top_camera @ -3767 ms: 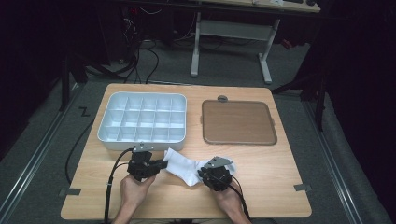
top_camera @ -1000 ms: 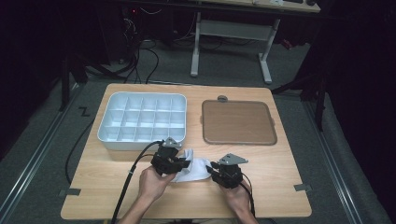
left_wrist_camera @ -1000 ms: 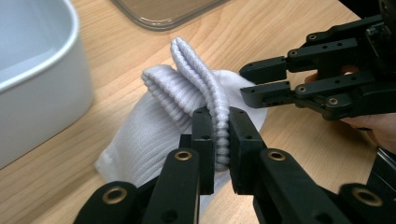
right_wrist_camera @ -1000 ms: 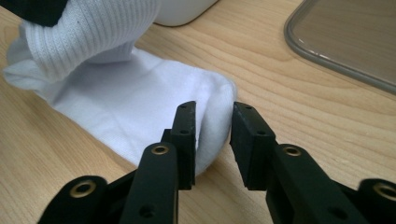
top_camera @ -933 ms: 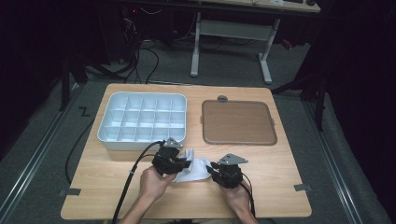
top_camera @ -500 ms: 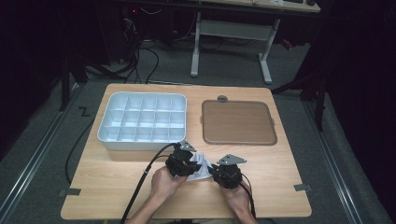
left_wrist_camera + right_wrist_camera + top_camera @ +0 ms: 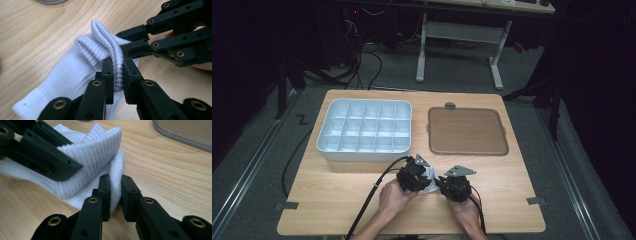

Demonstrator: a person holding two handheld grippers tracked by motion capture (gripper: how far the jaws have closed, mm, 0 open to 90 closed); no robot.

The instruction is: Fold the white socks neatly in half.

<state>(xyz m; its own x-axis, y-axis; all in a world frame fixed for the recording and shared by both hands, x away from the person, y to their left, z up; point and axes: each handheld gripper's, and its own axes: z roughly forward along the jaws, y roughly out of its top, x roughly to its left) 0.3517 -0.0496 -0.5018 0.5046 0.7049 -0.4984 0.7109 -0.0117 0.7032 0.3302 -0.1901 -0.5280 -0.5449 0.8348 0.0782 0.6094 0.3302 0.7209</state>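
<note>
A white sock (image 7: 430, 176) lies folded on the wooden table (image 7: 337, 200) near its front edge, between my two grippers. My left gripper (image 7: 117, 75) is shut on the sock's ribbed cuff (image 7: 110, 47), which stands up between its jaws. My right gripper (image 7: 115, 191) is shut on another fold of the sock (image 7: 98, 157), just below the cuff. The two grippers nearly touch; in the high view the left gripper (image 7: 413, 175) and right gripper (image 7: 455, 185) sit side by side, a hand behind each.
A white compartment tray (image 7: 364, 129) with several empty cells stands at the back left. A brown flat tray (image 7: 466, 131) lies at the back right, a small round grey thing (image 7: 450, 105) behind it. Black cables trail from the grippers off the front edge.
My left gripper has carried the sock's end rightward over the rest of the sock, folding it, and now sits close against the right gripper, which stayed put.
</note>
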